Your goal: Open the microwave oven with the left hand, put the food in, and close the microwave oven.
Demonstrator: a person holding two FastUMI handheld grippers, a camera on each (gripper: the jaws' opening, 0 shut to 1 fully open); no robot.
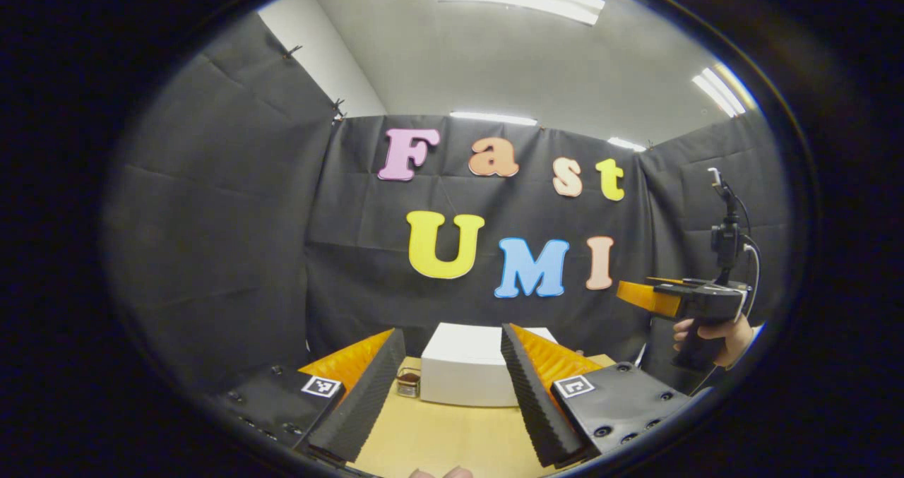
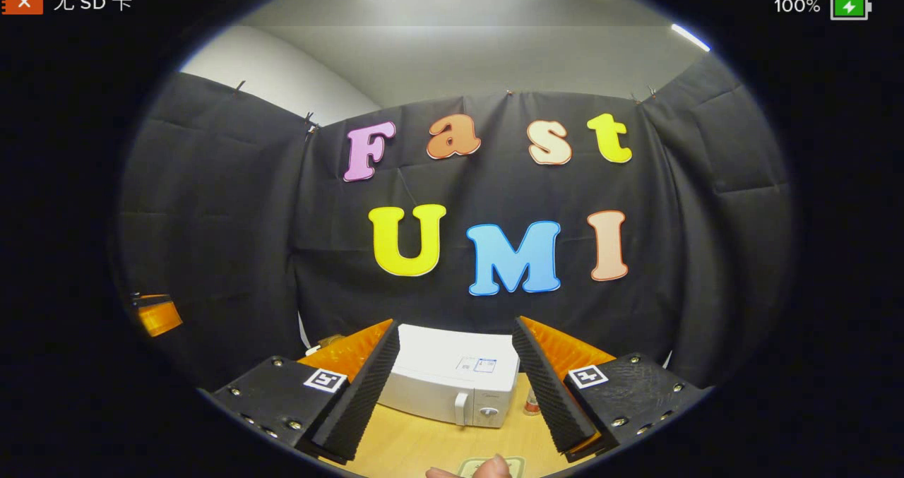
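A white microwave oven [image 2: 452,383] stands on the wooden table [image 2: 417,443] against the back wall. Its door is shut, with an upright handle [image 2: 460,407] and a knob [image 2: 487,412] at its right. In the left gripper view the microwave oven [image 1: 466,365] lies ahead between the spread fingers. My left gripper [image 1: 452,331] is open and holds nothing. My right gripper [image 2: 455,323] is also open and empty, well short of the oven. A pale plate-like thing [image 2: 487,467] with a pinkish lump shows at the bottom edge; what it is I cannot tell.
A small glass jar [image 1: 408,383] sits left of the oven. A small bottle [image 2: 530,404] stands at its right. A hand [image 1: 713,337] holds the right gripper [image 1: 639,296] off to the right in the left gripper view. Bare tabletop [image 1: 438,435] lies before the oven.
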